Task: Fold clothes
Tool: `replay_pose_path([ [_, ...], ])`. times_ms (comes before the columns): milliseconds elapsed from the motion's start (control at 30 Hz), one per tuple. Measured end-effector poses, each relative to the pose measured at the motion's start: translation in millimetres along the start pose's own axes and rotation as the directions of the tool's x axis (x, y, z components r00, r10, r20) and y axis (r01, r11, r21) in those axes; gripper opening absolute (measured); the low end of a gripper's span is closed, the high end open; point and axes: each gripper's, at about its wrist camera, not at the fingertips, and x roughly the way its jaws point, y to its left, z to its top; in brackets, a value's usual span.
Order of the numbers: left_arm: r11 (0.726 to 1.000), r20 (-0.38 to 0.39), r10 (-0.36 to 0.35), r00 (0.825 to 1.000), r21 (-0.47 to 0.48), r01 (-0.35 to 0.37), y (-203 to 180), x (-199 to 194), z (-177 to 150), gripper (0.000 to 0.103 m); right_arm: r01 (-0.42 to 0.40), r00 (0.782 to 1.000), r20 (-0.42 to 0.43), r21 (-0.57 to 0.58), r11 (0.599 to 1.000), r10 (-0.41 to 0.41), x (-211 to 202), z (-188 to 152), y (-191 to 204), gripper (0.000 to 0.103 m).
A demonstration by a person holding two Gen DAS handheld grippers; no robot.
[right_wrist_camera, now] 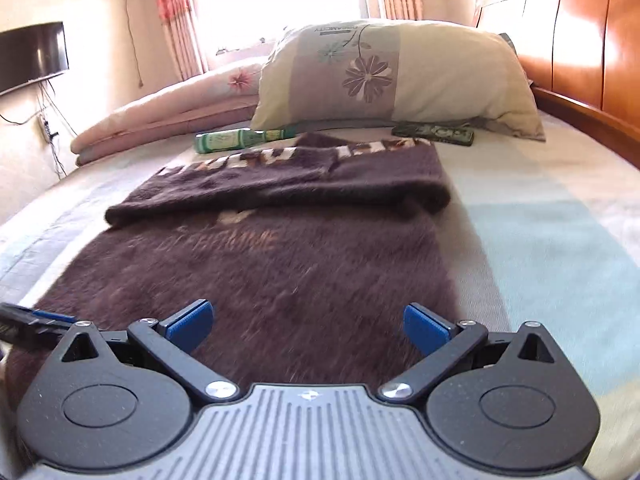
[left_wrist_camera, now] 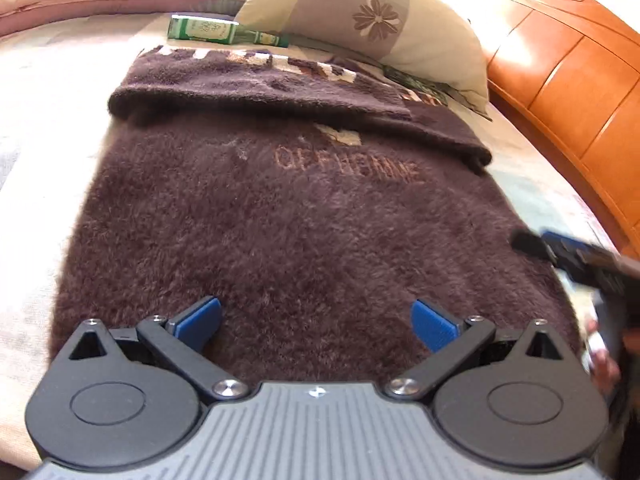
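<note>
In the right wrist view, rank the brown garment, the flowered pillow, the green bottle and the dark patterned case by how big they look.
1. brown garment, though it lies nearest
2. flowered pillow
3. green bottle and dark patterned case: too alike to rank

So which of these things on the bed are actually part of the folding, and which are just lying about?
Part of the job:
- brown fuzzy garment, far end already folded over
- left gripper, open
- right gripper, open

Just lying about:
- floral pillow
- green box
- green bottle
- folded pink quilt
- dark patterned case
</note>
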Motion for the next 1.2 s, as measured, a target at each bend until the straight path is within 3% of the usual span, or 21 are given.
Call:
replay_pose_path([
  [200,0.998,0.018,0.06,0.998,0.007,-0.06,16,0,4,0.101,0.029,0.999,-0.022,-0.01,1.0,-0.029,51,43,0,0.103],
  [300,1.0,0.044,0.03,0.999,0.006,-0.03,23,-1,0,0.102,0.024,0.998,-0.061,0.003,1.0,-0.024,80,55,-7,0.103],
  [433,0.999,0.054,0.005,0.999,0.033,-0.007,27,-2,-4,0.102,0.082,0.981,-0.178,0.029,0.996,-0.076,100,45,-23,0.103],
  [633,0.997,0.071,0.025,0.997,0.07,-0.031,22,-3,-11,0.102,0.057,0.986,-0.157,-0.003,0.998,-0.057,46,8,-21,0.103],
  [733,0.994,0.066,0.055,0.996,0.086,-0.061,11,-9,-14,0.102,0.076,0.982,-0.166,-0.09,0.993,-0.09,25,-11,-7,0.103],
  [800,0.995,0.075,0.028,0.997,0.095,-0.036,3,-15,-16,0.102,0.099,0.981,-0.154,-0.128,0.987,-0.118,10,-19,3,0.103],
  [900,0.988,0.077,0.006,0.997,0.154,-0.018,-11,-15,-21,0.102,0.048,0.987,-0.141,-0.166,0.985,-0.072,-6,-24,19,0.103],
  [1000,0.977,0.046,0.033,0.998,0.21,-0.042,-21,1,-28,0.102,0.004,0.988,-0.149,-0.22,0.975,-0.038,-5,-33,33,0.103],
  [1100,0.974,0.093,0.046,0.995,0.218,-0.065,-28,0,-43,0.102,0.011,0.988,-0.15,-0.218,0.976,-0.044,0,-43,36,0.103],
  [1200,0.963,0.09,0.045,0.995,0.262,-0.067,-28,-6,-54,0.102,0.022,0.986,-0.16,-0.196,0.98,-0.054,-9,-48,33,0.103],
])
